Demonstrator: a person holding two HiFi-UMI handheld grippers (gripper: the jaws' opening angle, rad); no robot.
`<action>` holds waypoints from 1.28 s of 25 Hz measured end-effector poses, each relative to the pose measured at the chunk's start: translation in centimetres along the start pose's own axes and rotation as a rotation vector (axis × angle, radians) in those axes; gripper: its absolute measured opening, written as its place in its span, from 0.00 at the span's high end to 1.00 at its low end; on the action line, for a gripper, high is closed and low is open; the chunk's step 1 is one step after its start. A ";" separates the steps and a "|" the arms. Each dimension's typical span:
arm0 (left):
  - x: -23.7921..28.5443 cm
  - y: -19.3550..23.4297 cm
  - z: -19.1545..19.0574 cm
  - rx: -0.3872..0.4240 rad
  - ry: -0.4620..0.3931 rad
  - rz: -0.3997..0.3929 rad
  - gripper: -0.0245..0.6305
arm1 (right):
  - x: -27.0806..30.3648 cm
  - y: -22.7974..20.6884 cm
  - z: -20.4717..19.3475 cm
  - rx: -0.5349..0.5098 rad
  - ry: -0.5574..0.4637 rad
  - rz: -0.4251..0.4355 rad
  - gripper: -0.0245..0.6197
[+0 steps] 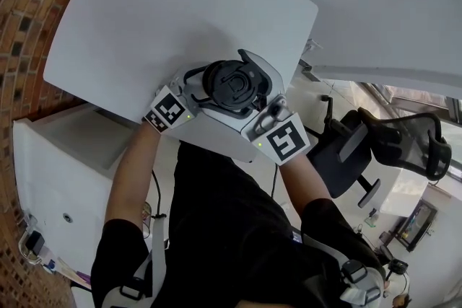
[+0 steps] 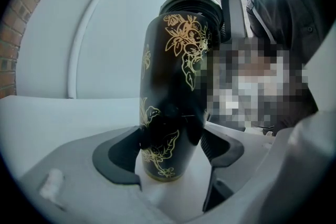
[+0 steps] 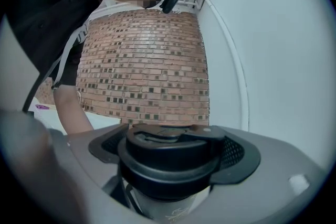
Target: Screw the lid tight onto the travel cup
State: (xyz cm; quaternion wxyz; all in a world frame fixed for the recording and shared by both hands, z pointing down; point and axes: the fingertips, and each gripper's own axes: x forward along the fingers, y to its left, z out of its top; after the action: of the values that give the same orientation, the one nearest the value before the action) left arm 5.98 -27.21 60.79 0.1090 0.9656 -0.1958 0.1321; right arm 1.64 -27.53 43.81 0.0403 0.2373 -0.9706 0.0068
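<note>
A black travel cup with a gold flower pattern stands tilted between the pads of my left gripper. Both pads lie against its lower body. Its black lid sits on top, with my right gripper closed round its sides. In the head view the lid faces up between the left gripper and the right gripper, over the near edge of the white table. The cup's body is hidden there under the lid.
A brick wall runs along the left. A white cabinet stands below the table's left edge. A black office chair is at the right, beside a second white table.
</note>
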 end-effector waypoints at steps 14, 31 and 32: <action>-0.2 -0.2 0.2 0.005 -0.002 -0.018 0.41 | 1.2 0.7 -2.3 -0.004 0.011 0.030 0.20; -0.3 -0.3 0.2 0.007 -0.003 -0.019 0.41 | 1.6 0.6 -3.1 -0.012 0.001 -0.014 0.20; -0.3 -0.3 0.2 0.006 -0.002 -0.020 0.41 | 1.7 0.5 -3.1 -0.015 0.004 -0.035 0.20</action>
State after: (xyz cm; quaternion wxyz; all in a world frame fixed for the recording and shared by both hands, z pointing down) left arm 5.85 -26.90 60.48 0.1072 0.9679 -0.1861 0.1306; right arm 0.16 -27.72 47.08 0.0441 0.2537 -0.9663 -0.0006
